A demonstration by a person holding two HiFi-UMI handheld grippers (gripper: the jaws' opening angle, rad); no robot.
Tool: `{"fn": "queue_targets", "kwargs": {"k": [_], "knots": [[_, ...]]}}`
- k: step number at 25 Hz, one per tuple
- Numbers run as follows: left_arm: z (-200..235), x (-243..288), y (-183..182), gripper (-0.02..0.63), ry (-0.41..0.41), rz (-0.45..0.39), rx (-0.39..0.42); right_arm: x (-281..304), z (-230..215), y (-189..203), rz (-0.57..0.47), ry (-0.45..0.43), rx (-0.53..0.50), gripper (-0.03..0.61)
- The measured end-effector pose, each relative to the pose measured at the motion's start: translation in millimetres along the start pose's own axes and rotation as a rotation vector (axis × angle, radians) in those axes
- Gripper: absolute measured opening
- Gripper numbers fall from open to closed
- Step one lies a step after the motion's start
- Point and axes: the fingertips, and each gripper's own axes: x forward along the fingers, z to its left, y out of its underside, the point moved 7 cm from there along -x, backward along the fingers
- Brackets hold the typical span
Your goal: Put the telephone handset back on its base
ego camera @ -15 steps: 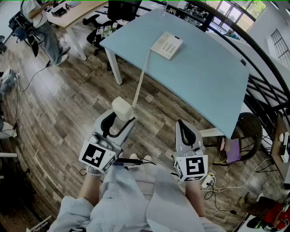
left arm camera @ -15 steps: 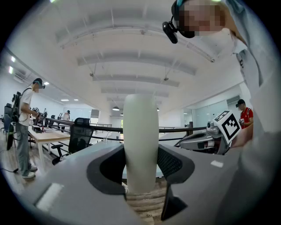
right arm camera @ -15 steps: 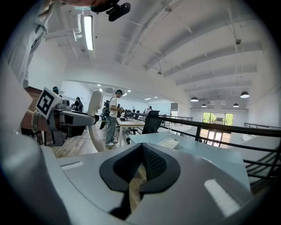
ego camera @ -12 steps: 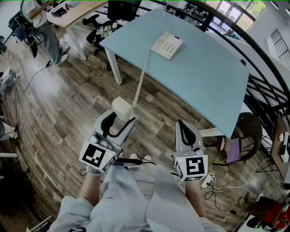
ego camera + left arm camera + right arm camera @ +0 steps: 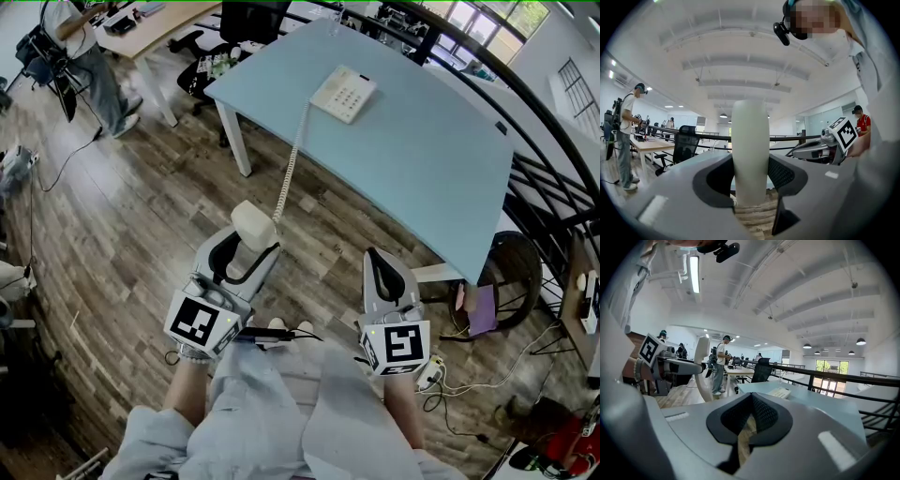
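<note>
The cream telephone handset (image 5: pixel 251 228) stands upright between the jaws of my left gripper (image 5: pixel 246 247), which is shut on it over the wooden floor, short of the table. In the left gripper view the handset (image 5: pixel 750 150) fills the gap between both pads. Its coiled cord (image 5: pixel 291 169) runs up to the cream telephone base (image 5: pixel 345 94), which sits on the light blue table (image 5: pixel 441 169) near its far left corner. My right gripper (image 5: pixel 384 274) hangs beside the left one with its jaws together and nothing in them. The right gripper view shows the base (image 5: pixel 779 392) ahead on the table.
A person (image 5: pixel 89 56) stands by a wooden desk (image 5: pixel 159 23) at the far left. A black office chair (image 5: pixel 253 19) stands behind the table. A dark round chair (image 5: pixel 514 272) and floor cables (image 5: pixel 469 380) lie to the right, under a black railing (image 5: pixel 553 141).
</note>
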Motion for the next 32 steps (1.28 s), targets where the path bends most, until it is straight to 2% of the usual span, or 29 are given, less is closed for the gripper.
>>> {"fn": "queue_targets", "kwargs": {"k": [12,20,32], "knots": [[10.6,-2.6,-3.5,0.221,0.016,-0.024,0.002,2.0,8.1,-4.7,-0.023,0.029,0.019,-0.002],[22.8,-12.6,-7.5,0.221,0.043,-0.053,0.007,3.3,28.7,-11.7,-0.049,0.065,0.008,-0.002],[30.4,-7.2,-7.8,0.221,0.092,-0.063,0.010,7.9,42.5,-8.2,-0.015,0.090,-0.018,-0.002]]}}
